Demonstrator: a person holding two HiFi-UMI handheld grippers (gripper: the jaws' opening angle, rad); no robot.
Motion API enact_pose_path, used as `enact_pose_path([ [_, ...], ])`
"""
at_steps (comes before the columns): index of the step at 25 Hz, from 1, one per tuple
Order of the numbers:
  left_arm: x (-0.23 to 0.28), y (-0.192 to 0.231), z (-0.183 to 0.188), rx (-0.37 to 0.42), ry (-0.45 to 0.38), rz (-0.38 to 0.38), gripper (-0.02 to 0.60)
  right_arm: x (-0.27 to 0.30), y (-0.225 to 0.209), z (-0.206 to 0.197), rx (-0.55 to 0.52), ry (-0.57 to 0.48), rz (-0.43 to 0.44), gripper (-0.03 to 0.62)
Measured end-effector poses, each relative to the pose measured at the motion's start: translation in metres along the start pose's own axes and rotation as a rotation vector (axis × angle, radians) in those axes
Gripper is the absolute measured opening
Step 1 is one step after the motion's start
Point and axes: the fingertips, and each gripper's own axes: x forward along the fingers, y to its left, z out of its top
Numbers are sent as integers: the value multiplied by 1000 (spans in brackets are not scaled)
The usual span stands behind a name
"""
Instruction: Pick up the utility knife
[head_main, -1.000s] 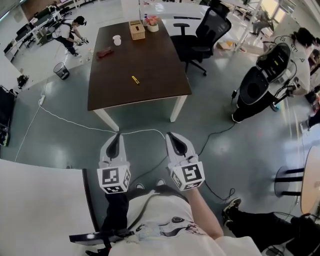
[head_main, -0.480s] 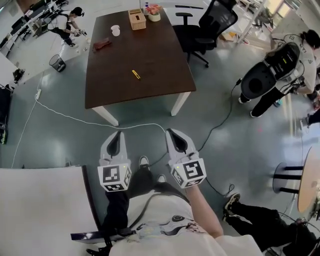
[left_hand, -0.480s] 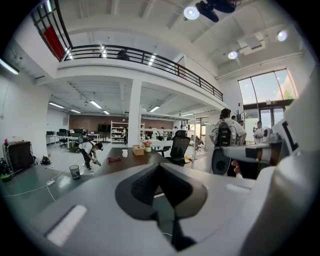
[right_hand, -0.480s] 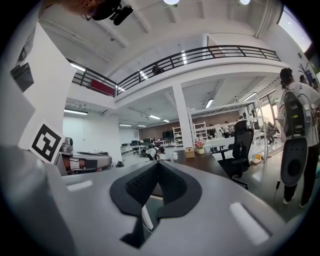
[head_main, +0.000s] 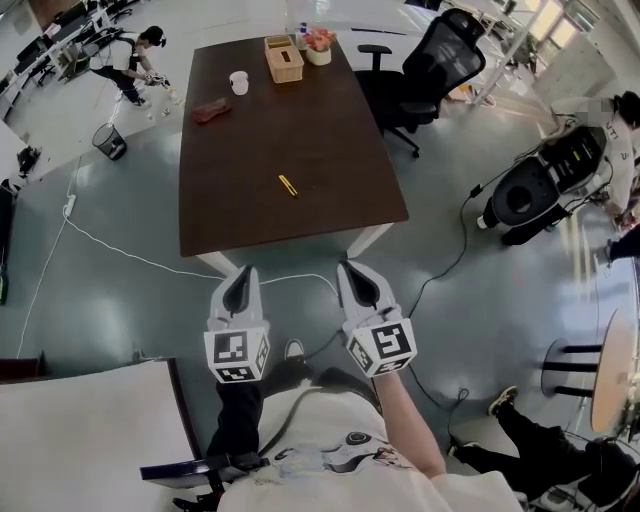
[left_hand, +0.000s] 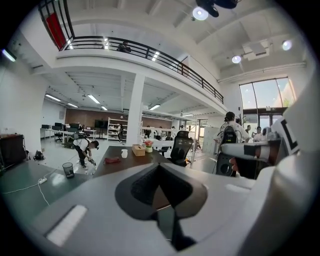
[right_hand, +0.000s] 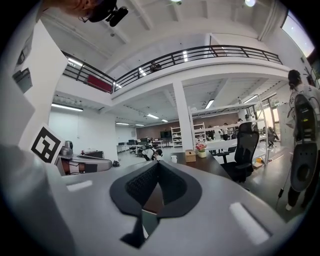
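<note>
You've stepped nearer the dark brown tabletop (head_main: 300, 120); its slim yellow utility knife (head_main: 287, 185) stays out of reach, left hand-held gripper (head_main: 238, 276) and right hand-held gripper (head_main: 357, 273) closed, empty.

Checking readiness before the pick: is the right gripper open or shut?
Shut: the right gripper shows its jaws meeting at the tips, nothing between them.
</note>
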Motion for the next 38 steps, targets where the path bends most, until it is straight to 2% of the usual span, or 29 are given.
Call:
enact_pose_path([
  [6,29,20,-8,-17,50,-25,-3,31,-7,-9,21,42,-21,2],
  [11,56,35,-7,-44,65,-12,-3,61,-18,-11,26,74,-2,2],
  [15,85,50,-2,-44,72,19,-3,100,-35,-13,38,84,34,2],
  [19,128,71,5,-43,93,66,-3,150,-56,-9,4,96,78,2],
  [24,187,81,8,-57,135,68,-3,203,-84,-6,10,122,144,2],
  [29,223,96,-30,-90,257,86,-3,241,-109,-32,55,207,170,2],
  [33,233,104,-75,-148,368,108,-3,255,-116,-70,111,310,208,2],
  [38,241,104,-127,-201,501,68,-3,266,-115,-132,171,480,209,2],
])
